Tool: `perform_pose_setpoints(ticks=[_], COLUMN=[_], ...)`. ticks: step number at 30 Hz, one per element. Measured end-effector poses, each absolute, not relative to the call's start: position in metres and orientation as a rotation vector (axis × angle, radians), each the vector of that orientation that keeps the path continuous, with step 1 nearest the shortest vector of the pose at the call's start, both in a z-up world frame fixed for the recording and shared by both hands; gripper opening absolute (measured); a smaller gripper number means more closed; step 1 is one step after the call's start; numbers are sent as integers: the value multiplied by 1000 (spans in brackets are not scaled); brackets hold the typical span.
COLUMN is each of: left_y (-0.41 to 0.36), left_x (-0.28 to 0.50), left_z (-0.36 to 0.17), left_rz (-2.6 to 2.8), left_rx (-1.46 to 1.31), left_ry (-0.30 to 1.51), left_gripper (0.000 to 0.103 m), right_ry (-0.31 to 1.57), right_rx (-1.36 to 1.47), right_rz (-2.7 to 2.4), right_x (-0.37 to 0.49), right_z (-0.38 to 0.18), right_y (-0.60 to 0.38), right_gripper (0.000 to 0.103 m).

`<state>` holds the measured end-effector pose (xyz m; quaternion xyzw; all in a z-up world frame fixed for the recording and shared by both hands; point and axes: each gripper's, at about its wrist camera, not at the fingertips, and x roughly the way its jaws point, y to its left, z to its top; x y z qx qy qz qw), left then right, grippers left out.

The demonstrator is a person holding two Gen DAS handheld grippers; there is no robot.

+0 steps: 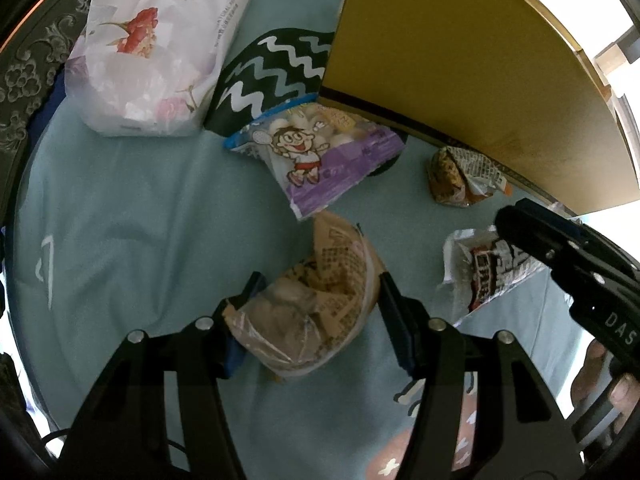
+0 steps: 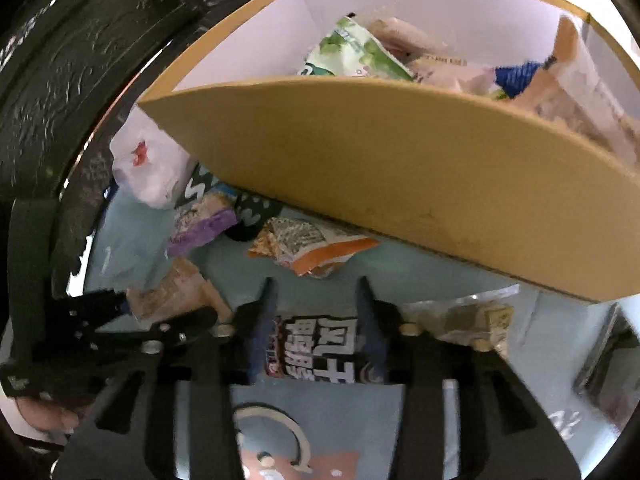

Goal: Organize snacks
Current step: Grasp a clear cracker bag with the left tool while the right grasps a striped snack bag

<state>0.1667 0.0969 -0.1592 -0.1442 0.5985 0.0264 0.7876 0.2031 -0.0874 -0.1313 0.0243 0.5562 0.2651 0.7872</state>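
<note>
Both tongs stood at the pick-up step on the blue bedsheet [image 1: 120, 240] — the left gripper [image 1: 320, 292] clamped on a tan snack pouch [image 1: 312, 300], the right gripper [image 2: 318, 300] clamped on a black-labelled snack packet [image 2: 320, 348] — and each load next required lifting over the cardboard box [image 2: 380, 184] wall.

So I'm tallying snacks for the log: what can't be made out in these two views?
- Box contents: right wrist view, its front wall hides everything below the green packet.
- Black packet: right wrist view, the right tongs cover its sides; the left wrist view blurs its print.
- Orange packet: partly under the box.
- Brown packet: small print unreadable between the left tongs.
</note>
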Motion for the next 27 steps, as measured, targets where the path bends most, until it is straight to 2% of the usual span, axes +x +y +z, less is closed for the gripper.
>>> perform_pose_setpoints(ticks=[1, 2, 5, 9, 11, 13, 15, 17, 18, 20, 27], left_y=[97, 97, 98, 99, 98, 102, 104, 104, 105, 105, 101], left_x=[167, 167, 168, 168, 168, 166, 165, 165, 165, 163, 162], left_z=[-160, -160, -161, -161, -162, -162, -162, -162, -163, -164, -166], left_rz=[56, 53, 48, 45, 42, 39, 36, 31, 29, 30, 42], left_rx=[-311, -310, -313, -315, -316, -315, -318, -315, -313, -318, -317], left_ry=[1289, 1288, 1290, 1289, 1286, 1284, 1281, 1280, 1279, 1277, 1271], left_gripper=[59, 59, 59, 59, 59, 59, 60, 60, 60, 60, 62], right_ry=[1189, 1180, 1198, 1201, 1188, 1184, 1179, 1180, 1179, 1174, 1177], right_rx=[60, 55, 77, 81, 68, 59, 33, -40, -78, -108, -56], right_rz=[556, 540, 509, 449, 418, 391, 358, 331, 319, 357, 445], right_x=[204, 205, 215, 225, 226, 227, 226, 225, 224, 223, 213], right_z=[-134, -137, -145, -152, -153, -154, -156, -156, -155, -153, -137], right_y=[-86, -84, -78, -61, -52, -45, -37, -27, -27, -31, -62], right_gripper=[62, 64, 66, 73, 78, 87, 90, 83, 72, 35, 33])
